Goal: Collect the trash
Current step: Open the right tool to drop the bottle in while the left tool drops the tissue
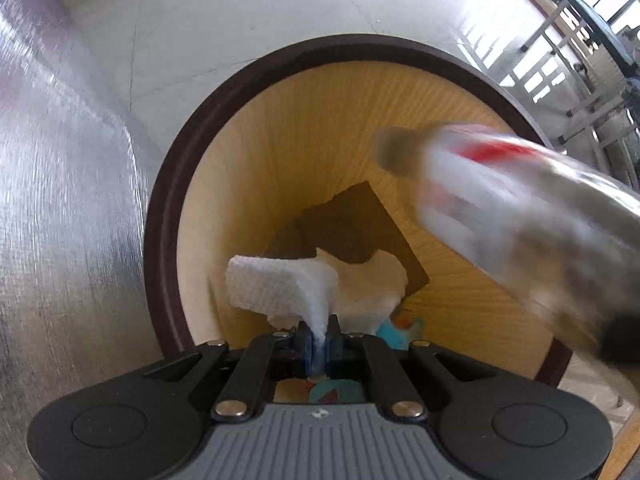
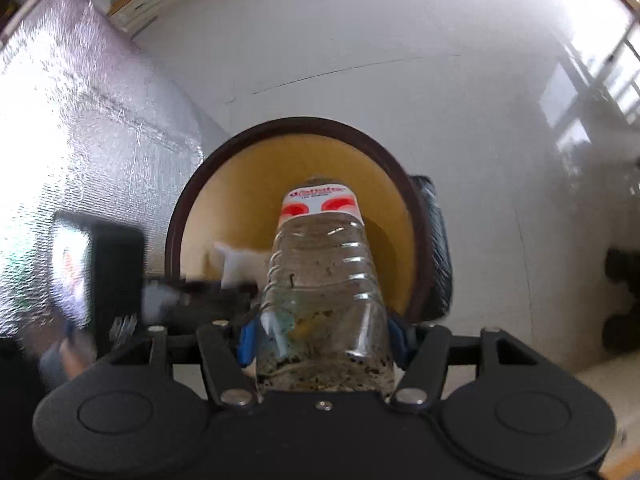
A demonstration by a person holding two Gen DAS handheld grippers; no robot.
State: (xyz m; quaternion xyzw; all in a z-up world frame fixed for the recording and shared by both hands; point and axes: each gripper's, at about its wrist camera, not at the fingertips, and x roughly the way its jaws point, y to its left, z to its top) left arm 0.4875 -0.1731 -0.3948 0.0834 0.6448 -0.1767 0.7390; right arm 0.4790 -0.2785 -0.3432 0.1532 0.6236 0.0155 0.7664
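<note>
A round bin with a dark brown rim and yellow wooden inside stands open below me; it also shows in the right wrist view. My left gripper is shut on a white paper tissue and holds it over the bin's mouth. My right gripper is shut on a clear plastic bottle with a red and white label, cap pointing into the bin. The bottle also shows blurred at the right in the left wrist view. A dark square sheet and more white paper lie inside the bin.
A silver foil-covered surface rises at the left of the bin. The floor around is white. A black bag sits behind the bin's right side. A window with railing is at the far right.
</note>
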